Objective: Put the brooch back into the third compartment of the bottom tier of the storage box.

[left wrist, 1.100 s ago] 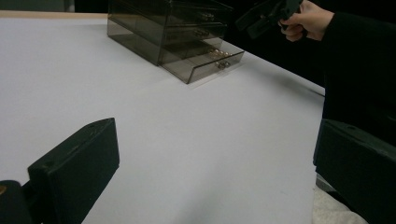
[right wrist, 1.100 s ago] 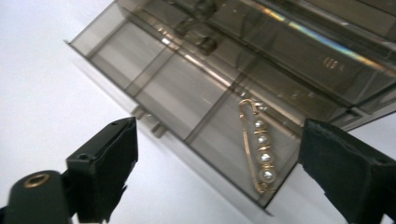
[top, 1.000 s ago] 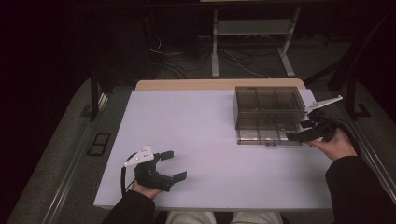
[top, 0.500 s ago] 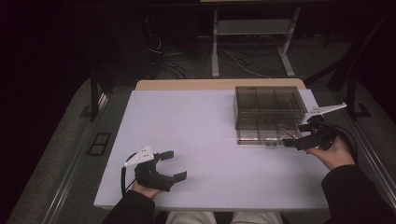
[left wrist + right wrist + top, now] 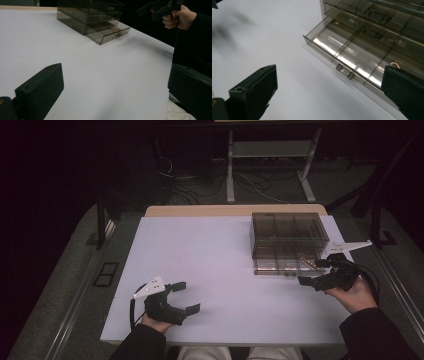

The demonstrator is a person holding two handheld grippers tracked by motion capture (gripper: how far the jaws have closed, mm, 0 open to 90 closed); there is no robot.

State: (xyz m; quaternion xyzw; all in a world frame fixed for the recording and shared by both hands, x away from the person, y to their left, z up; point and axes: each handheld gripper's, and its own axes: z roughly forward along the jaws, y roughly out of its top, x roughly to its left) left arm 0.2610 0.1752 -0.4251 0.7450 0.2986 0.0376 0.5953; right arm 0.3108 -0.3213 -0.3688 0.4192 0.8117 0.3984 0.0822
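Note:
A smoky clear drawer cabinet [image 5: 289, 237] stands at the back right of the white table [image 5: 220, 255]. Its bottom drawer [image 5: 284, 266] is pulled out; in the right gripper view this drawer [image 5: 347, 52] shows divided compartments and a small knob [image 5: 345, 71]. A small gold metal piece [image 5: 395, 65] lies in its right end. My right gripper [image 5: 314, 272] hovers open just in front of the drawer's right end, with nothing between its fingers. My left gripper [image 5: 186, 297] rests open at the front left, far from the cabinet [image 5: 85, 15].
The table's near edge [image 5: 220, 342] runs just in front of both hands. Beyond the far edge, a metal stand [image 5: 270, 165] and cables sit on the dark floor. In the left gripper view, the right hand and its gripper [image 5: 150, 12] are held above the table's right side.
My right gripper has come a little down and toward the person, away from the cabinet's right side. The left gripper has stayed put.

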